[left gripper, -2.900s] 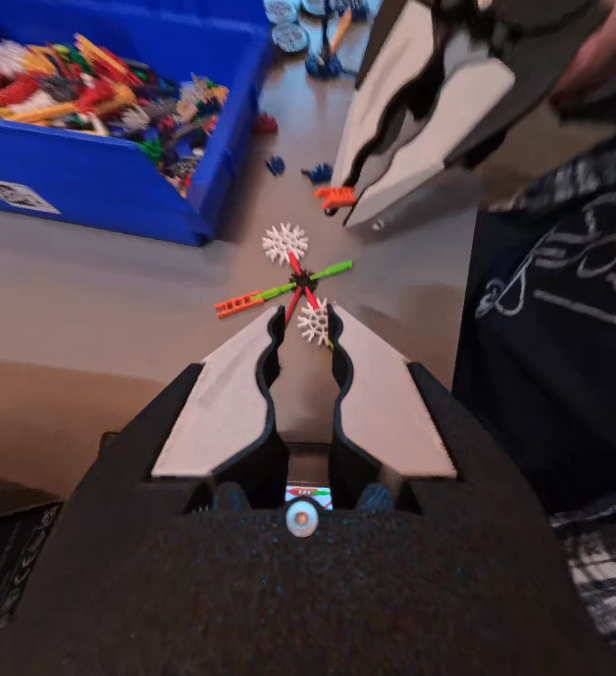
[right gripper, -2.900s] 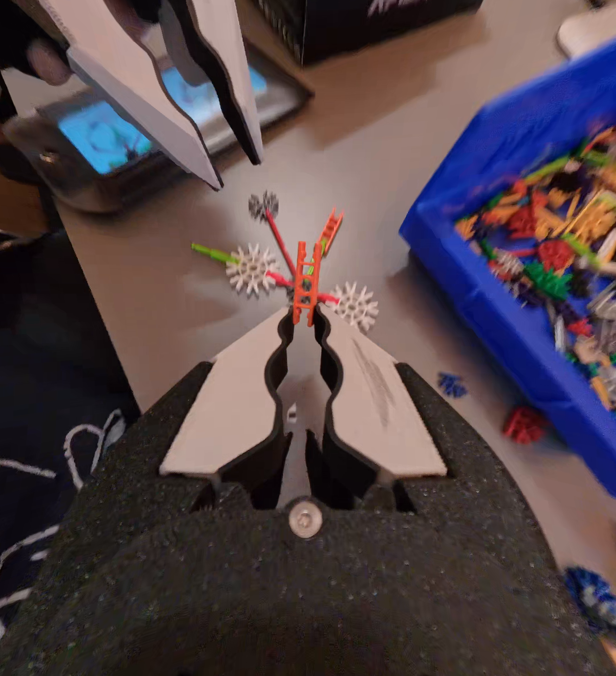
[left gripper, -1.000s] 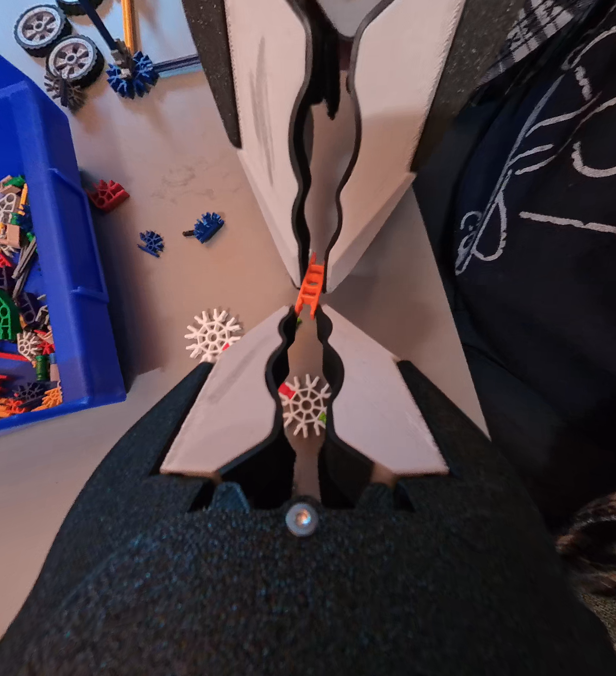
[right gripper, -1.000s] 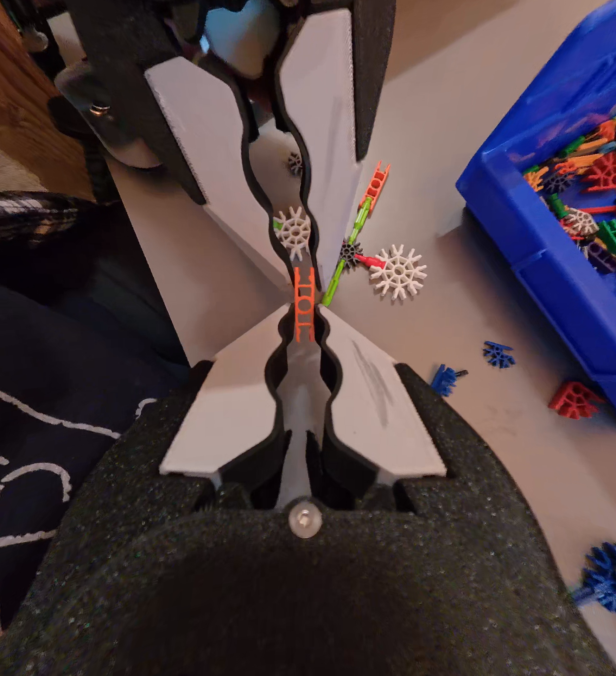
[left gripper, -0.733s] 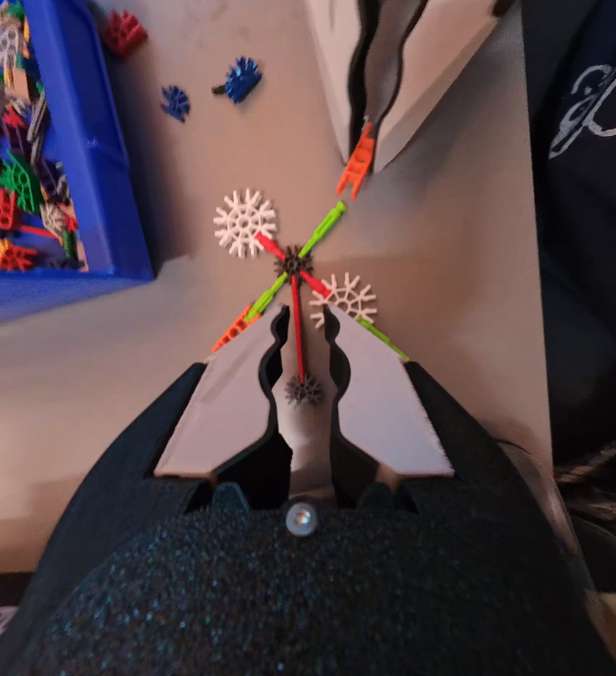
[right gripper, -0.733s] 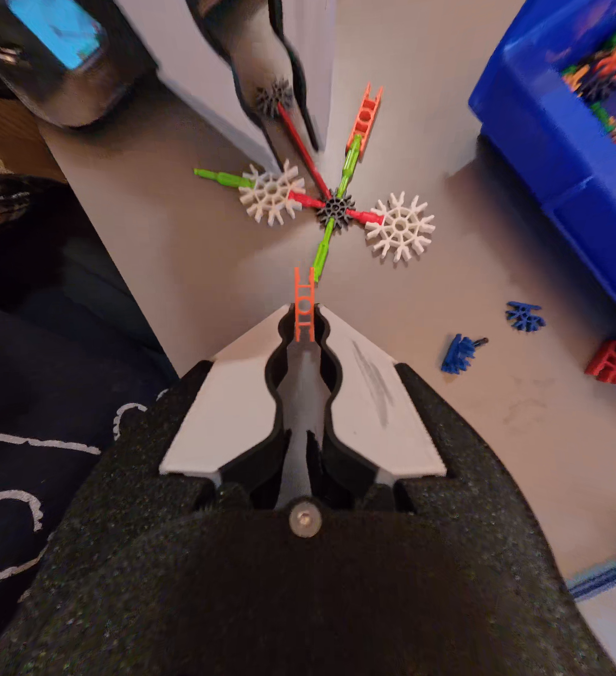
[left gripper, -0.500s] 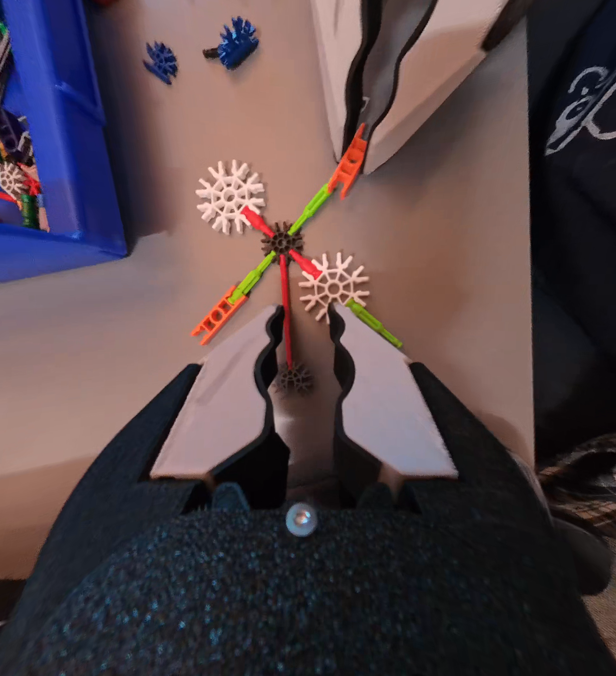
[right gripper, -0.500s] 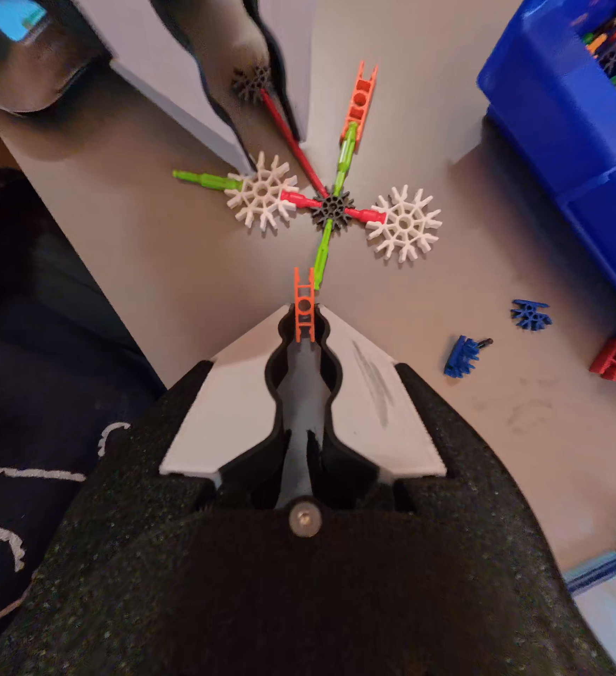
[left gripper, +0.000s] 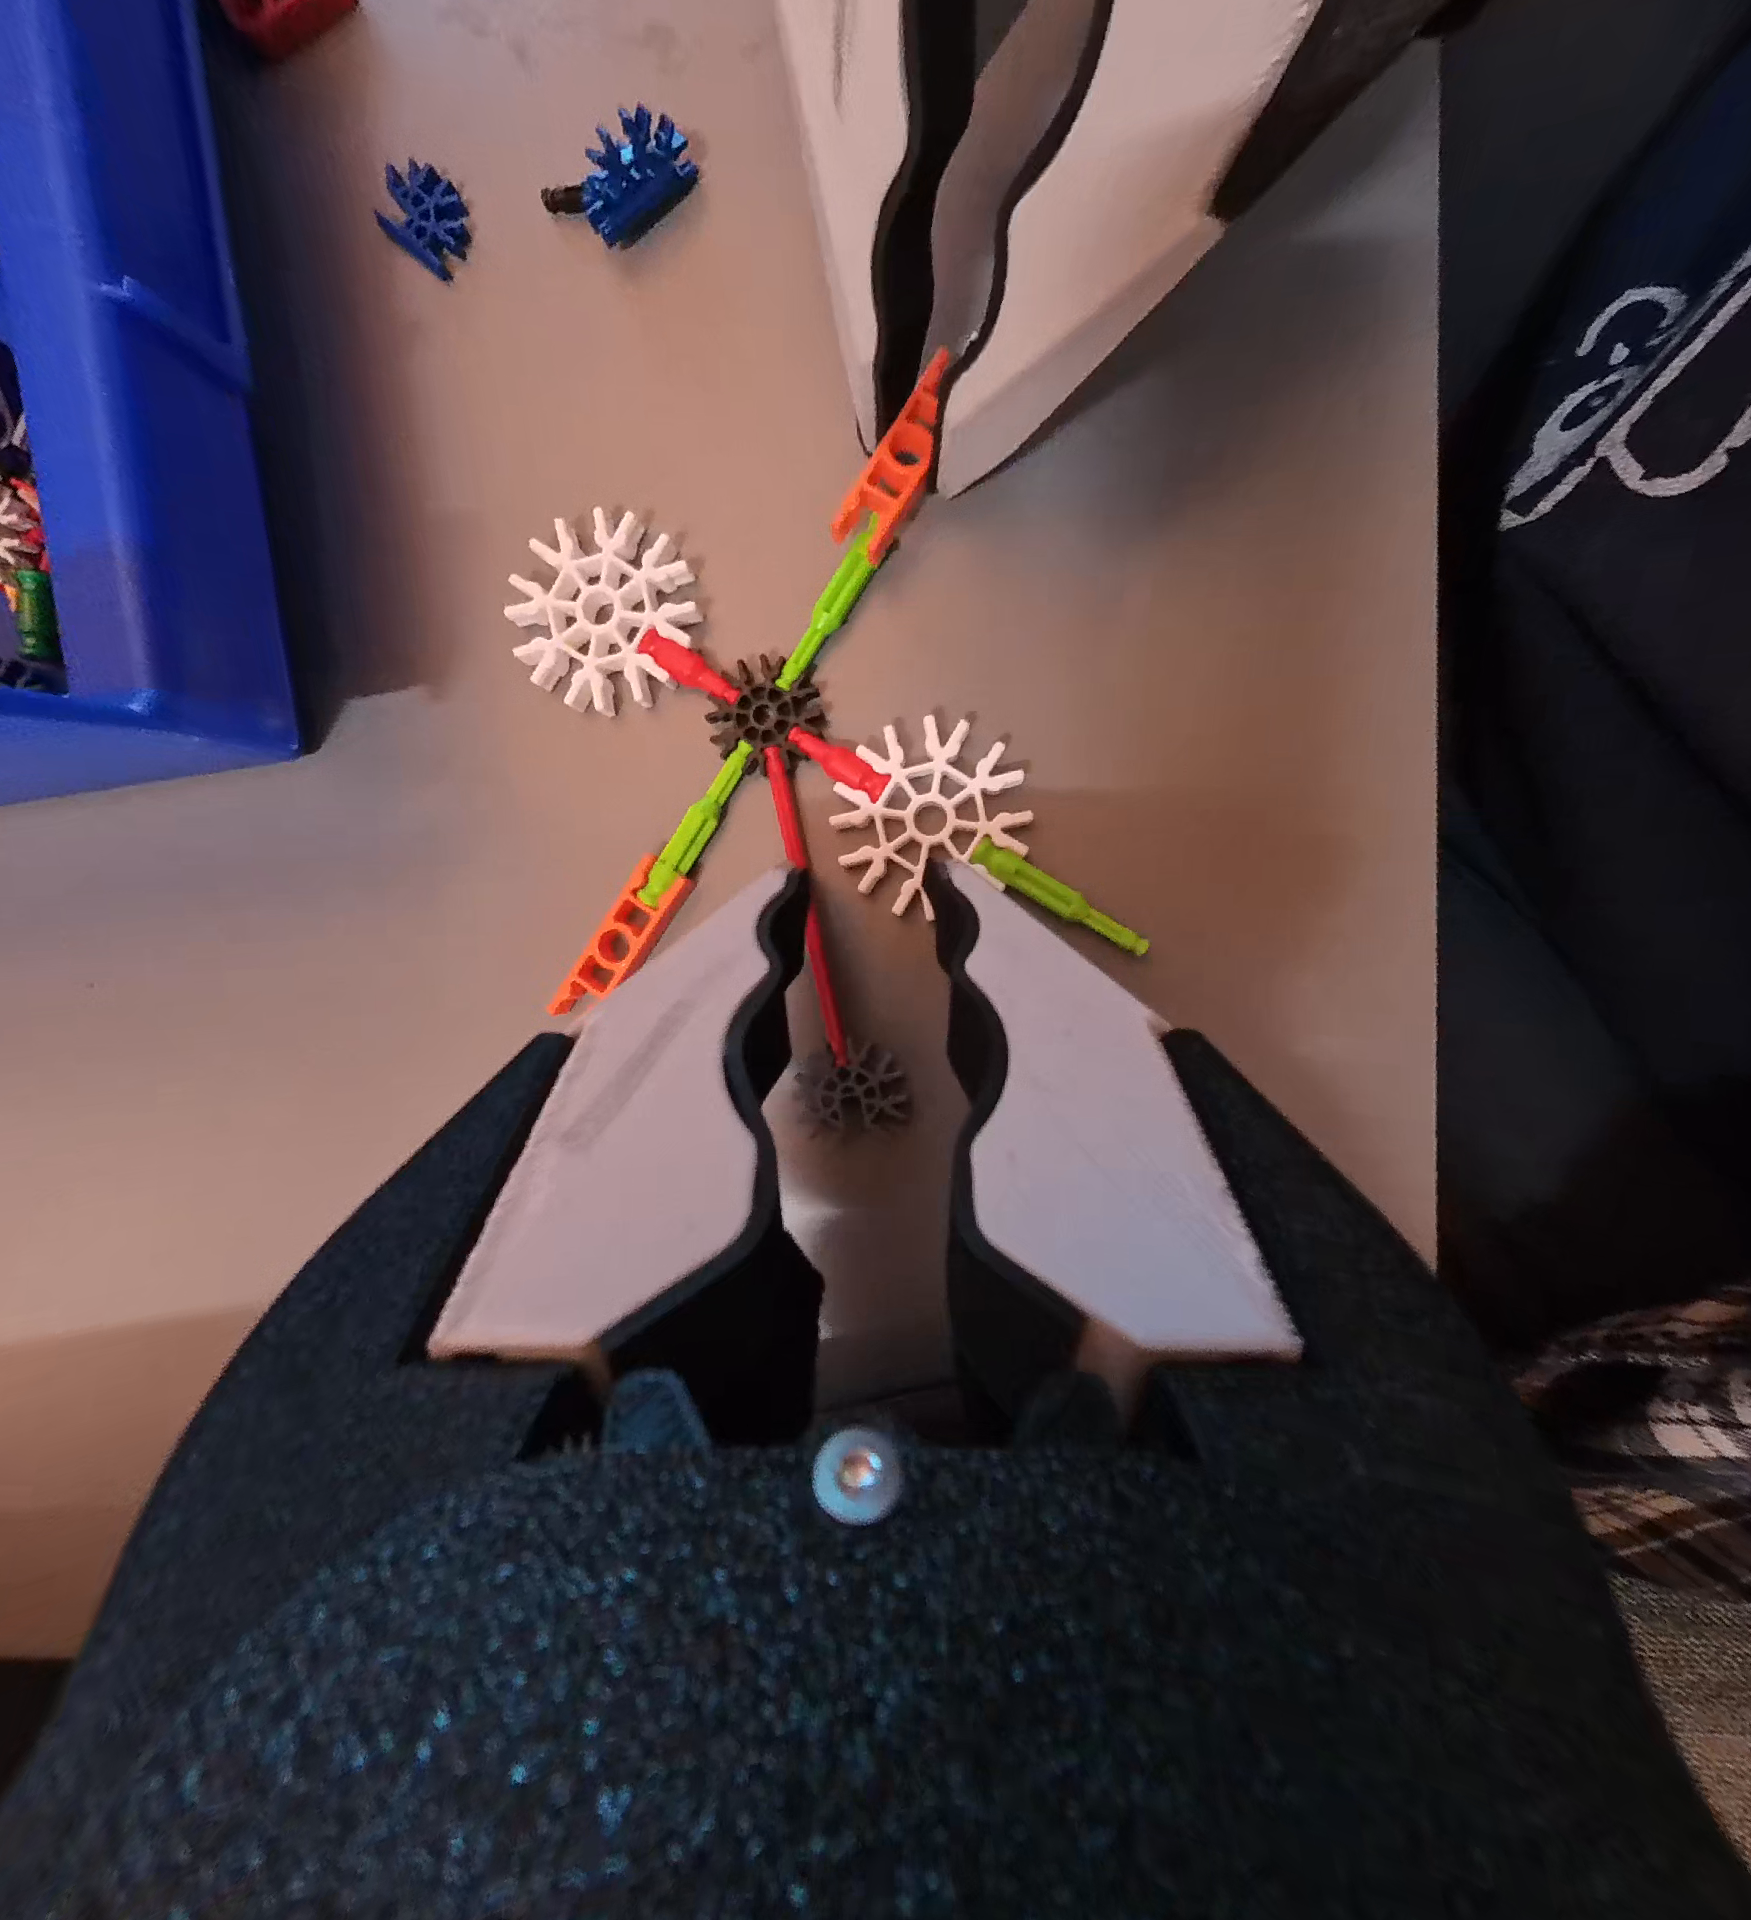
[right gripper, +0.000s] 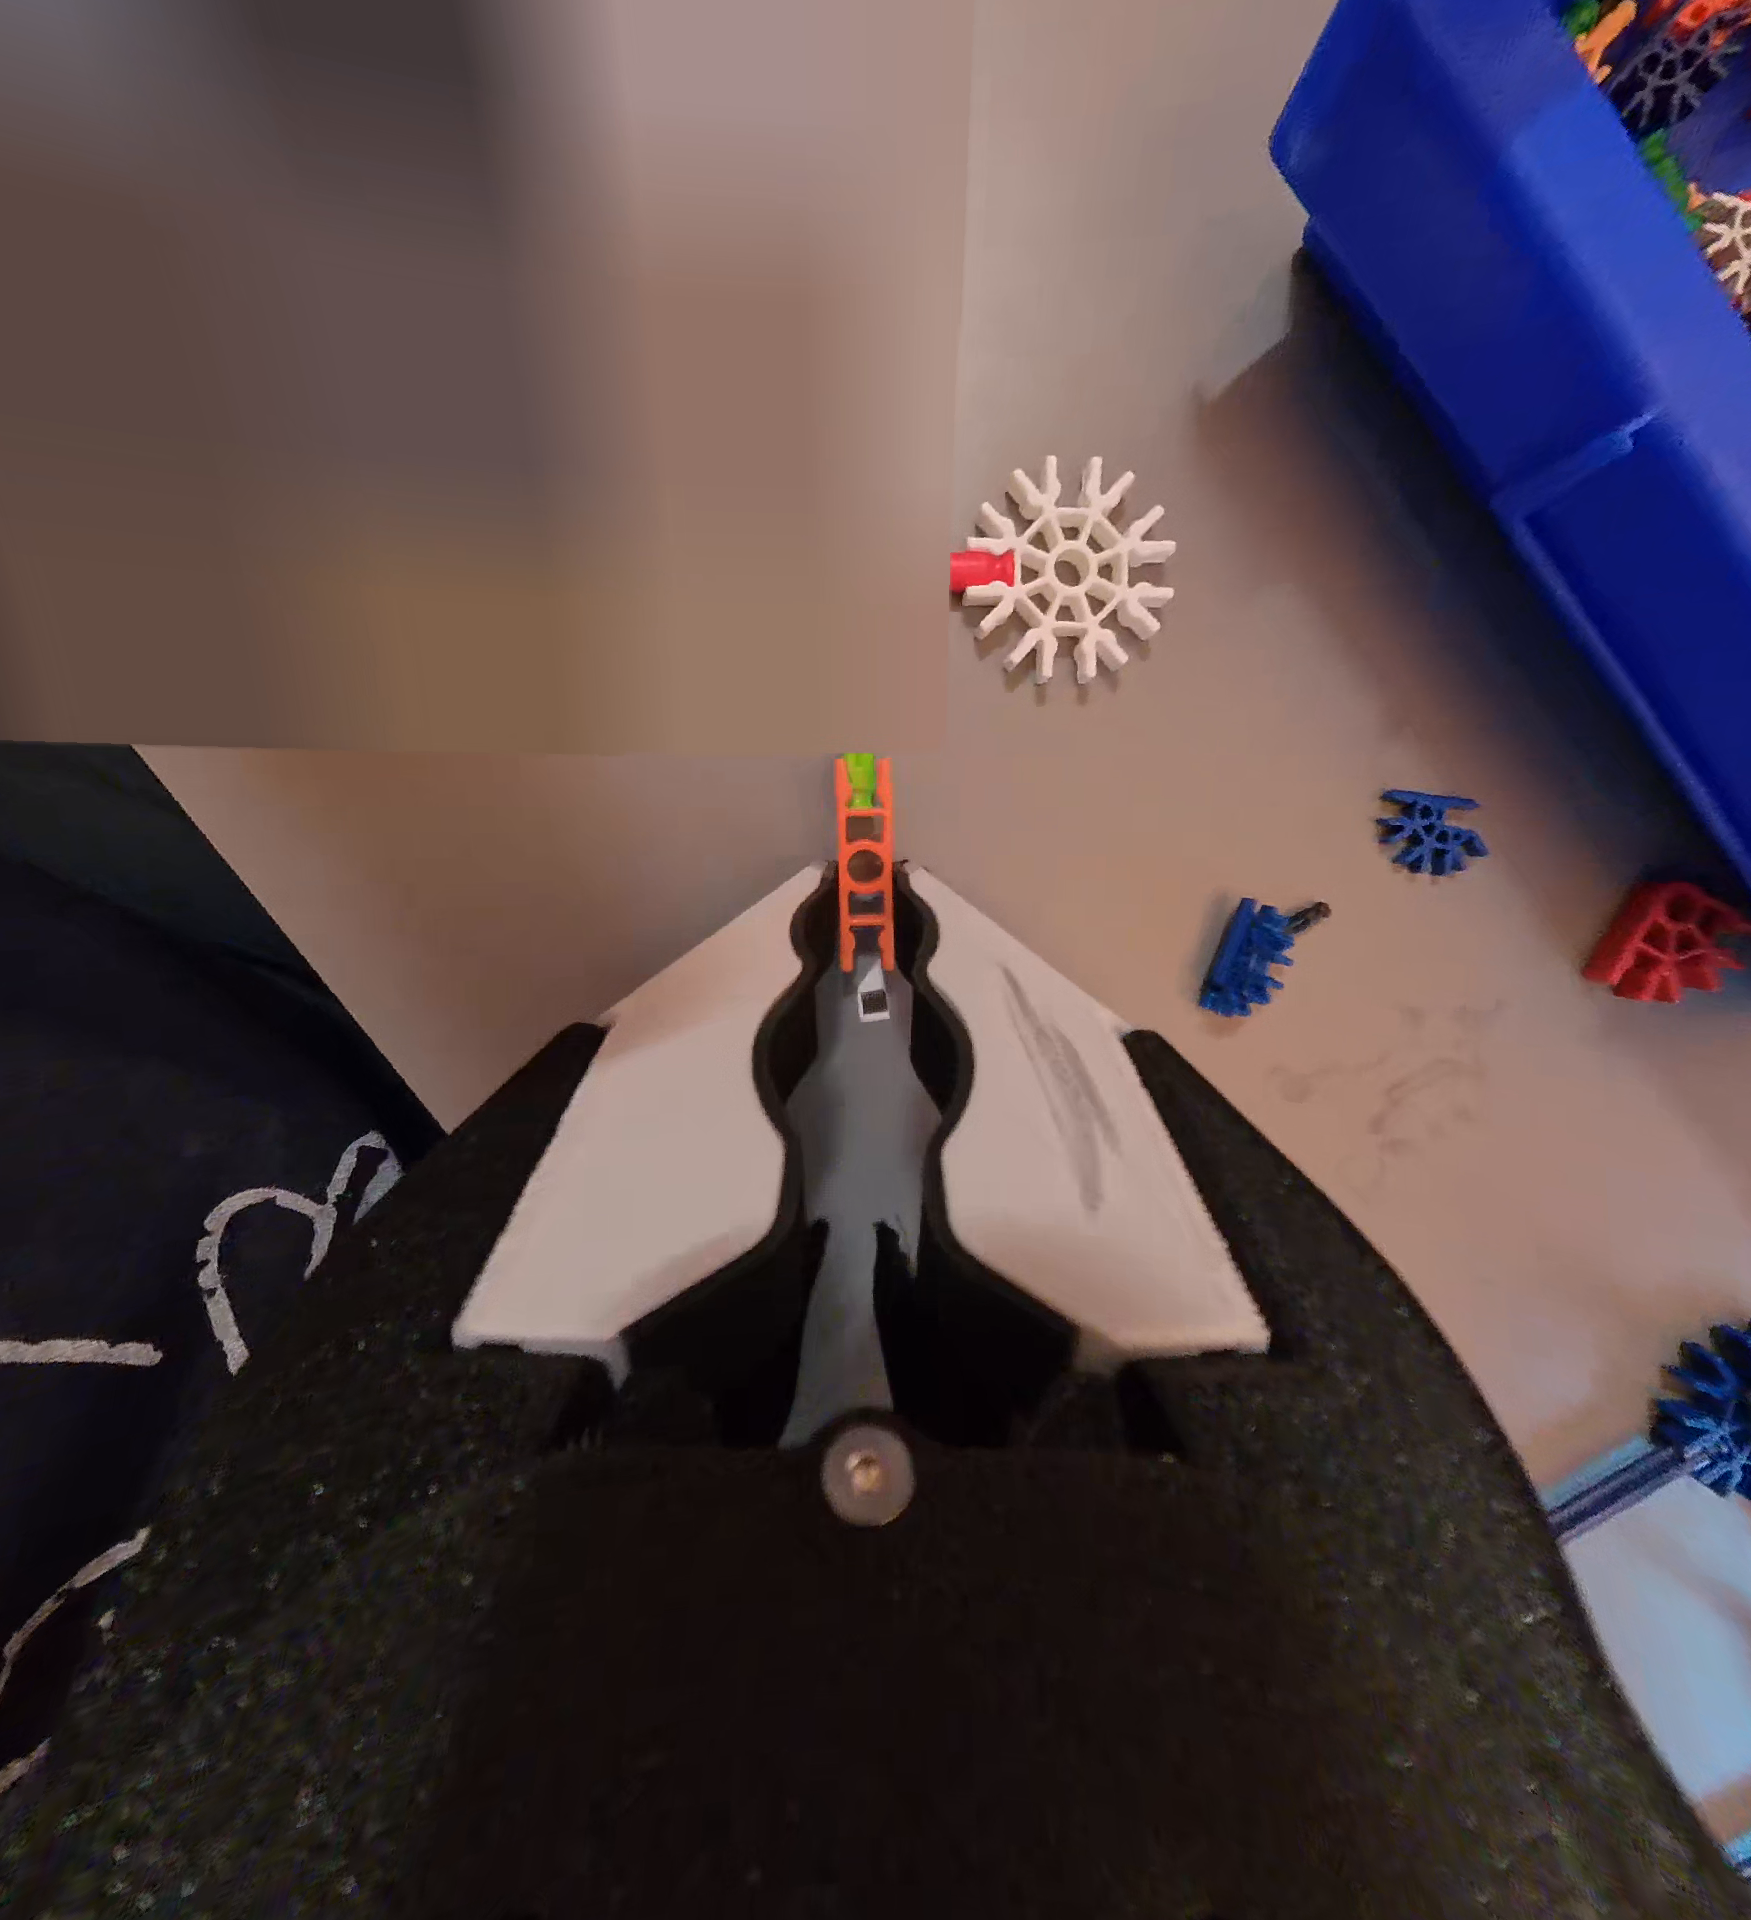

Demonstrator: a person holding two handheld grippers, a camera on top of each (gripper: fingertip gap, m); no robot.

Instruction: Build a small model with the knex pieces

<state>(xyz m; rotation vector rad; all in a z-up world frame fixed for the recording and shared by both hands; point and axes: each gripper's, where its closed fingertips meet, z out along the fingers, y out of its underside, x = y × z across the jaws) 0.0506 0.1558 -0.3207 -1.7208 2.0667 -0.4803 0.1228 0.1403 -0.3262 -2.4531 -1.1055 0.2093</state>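
- Left gripper (left gripper: 871, 883): your black, grainy foam-like body, two pale flat fingers (left gripper: 632, 1122) with black wavy inner edges, one silver screw (left gripper: 855, 1473) centred at the base.
- Right gripper (right gripper: 866, 883): same build as the left, plus grey scuff marks (right gripper: 1058, 1091) on your right-hand finger and a silver screw (right gripper: 863, 1473).
- You're wearing a dark top (left gripper: 1660, 499) with pale line print, with plaid fabric (left gripper: 1702, 1455) lower down.

I log one grey-tan table (left gripper: 227, 1039), bearing: a blue bin (left gripper: 123, 416) of mixed pieces, a rod-and-snowflake assembly (left gripper: 767, 717), two blue connectors (left gripper: 424, 218), and a red connector (right gripper: 1660, 940) just beside the bin.
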